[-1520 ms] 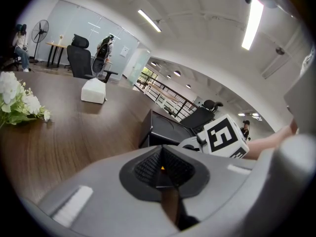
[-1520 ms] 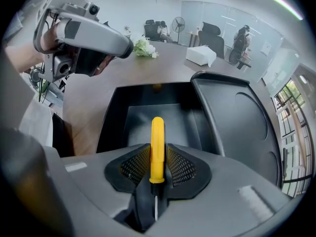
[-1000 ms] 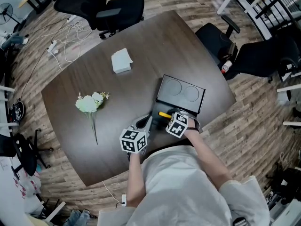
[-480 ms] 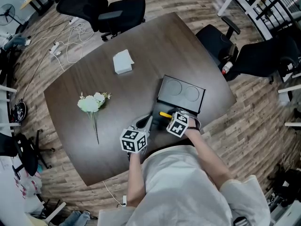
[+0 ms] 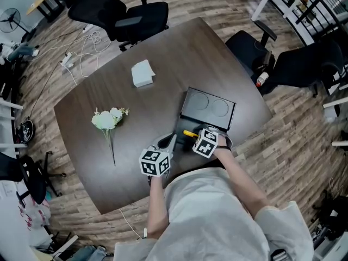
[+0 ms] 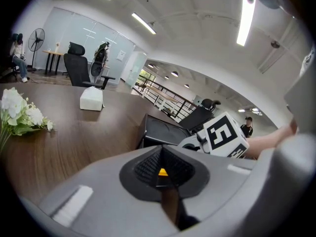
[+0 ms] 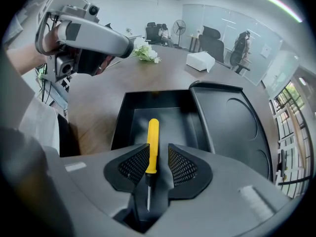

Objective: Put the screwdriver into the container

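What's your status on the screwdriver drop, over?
Right tongs opening, screwdriver between them, handle out over the open container. Left tongs shut, empty, off to the side. Nothing in the way.

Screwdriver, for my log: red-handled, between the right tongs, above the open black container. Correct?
No: the screwdriver is yellow-handled, as the right gripper view shows; it lies between the opening tongs of the right gripper, above the open black container.
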The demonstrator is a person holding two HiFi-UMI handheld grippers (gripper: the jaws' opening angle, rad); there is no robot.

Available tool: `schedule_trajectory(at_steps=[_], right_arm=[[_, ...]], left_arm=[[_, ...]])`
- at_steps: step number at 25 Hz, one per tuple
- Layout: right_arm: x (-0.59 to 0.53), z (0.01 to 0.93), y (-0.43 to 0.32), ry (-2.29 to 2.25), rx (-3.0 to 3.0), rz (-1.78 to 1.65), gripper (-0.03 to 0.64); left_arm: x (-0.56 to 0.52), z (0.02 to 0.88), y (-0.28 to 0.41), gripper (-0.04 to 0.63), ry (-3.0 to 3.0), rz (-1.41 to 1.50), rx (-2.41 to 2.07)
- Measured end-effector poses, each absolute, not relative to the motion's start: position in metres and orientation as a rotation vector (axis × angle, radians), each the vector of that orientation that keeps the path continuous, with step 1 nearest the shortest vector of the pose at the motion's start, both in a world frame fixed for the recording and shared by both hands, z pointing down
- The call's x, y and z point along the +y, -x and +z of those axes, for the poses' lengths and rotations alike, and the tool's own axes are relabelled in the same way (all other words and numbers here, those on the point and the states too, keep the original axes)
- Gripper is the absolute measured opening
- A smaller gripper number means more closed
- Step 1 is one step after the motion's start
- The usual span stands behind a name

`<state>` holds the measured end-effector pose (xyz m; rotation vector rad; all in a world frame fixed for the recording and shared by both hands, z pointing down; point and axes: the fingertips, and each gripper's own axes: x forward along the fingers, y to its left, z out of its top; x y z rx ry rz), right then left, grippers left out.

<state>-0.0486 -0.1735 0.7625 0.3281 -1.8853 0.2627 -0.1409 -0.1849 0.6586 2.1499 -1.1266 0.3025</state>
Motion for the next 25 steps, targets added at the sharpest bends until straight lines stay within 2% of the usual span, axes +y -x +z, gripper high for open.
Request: schedule_trajectory(at_steps=[25], right_arm=[[-0.165,0.698,0.032,-0.566,-2.109,0.339,0.095]], left_arm=[[-0.140,0.646,0.121,0.054,-2.166,0.364,-1.178]])
